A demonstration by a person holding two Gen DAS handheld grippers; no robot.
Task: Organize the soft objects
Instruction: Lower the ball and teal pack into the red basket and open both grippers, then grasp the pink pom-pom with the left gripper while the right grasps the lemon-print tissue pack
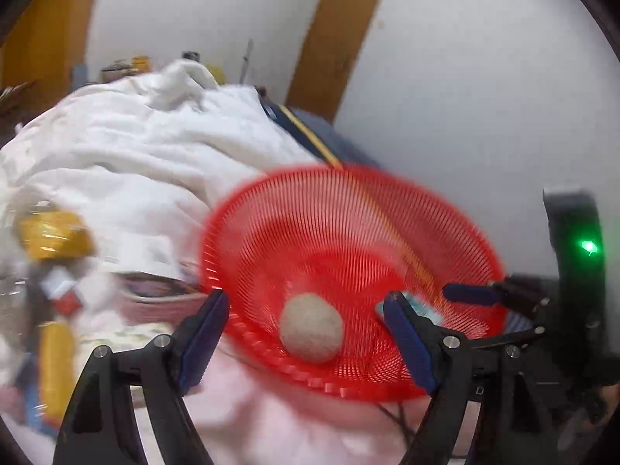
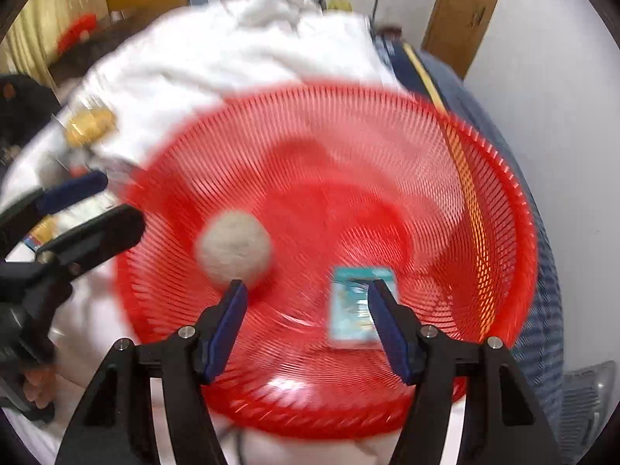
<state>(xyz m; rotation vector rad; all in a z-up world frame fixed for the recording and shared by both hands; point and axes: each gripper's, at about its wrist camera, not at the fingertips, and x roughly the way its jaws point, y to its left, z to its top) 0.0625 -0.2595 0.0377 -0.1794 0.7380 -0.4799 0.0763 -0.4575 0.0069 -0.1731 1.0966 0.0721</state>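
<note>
1. Fingers (image 1: 201, 333) of the left gripper (image 1: 306, 333) stood spread wide in the left wrist view, black arms with blue pads, grasping nothing. Between and beyond them sat a red basket (image 1: 348, 201) of thin slats, resting on pale bedding (image 1: 128, 155). A grey felt ball (image 1: 311, 327) lay on the basket floor, between the two fingers but apart from both. Just behind the right-hand finger a small teal packet (image 1: 426, 312) showed, mostly hidden. The right gripper (image 1: 469, 294) reached in from the right edge over the basket rim. Yellow wrapped items (image 1: 54, 234) lay blurred at the left, on the bedding. A dark blue cloth (image 1: 310, 128) with a yellow stripe lay behind the basket.

2. Fingers (image 2: 228, 321) of the right gripper (image 2: 310, 325) were also released in the right wrist view, parted and empty, poised over the basket (image 2: 348, 135). The ball (image 2: 232, 250) rested inside, just past the left-hand fingertip; whether they touched could not be told. The packet (image 2: 350, 310) lay flat on the basket floor, partly behind the right-hand finger. The left gripper (image 2: 93, 201) entered from the left edge, near the basket rim, jaws apart. White bedding (image 2: 217, 46) filled the background; the whole picture was motion-blurred.
</note>
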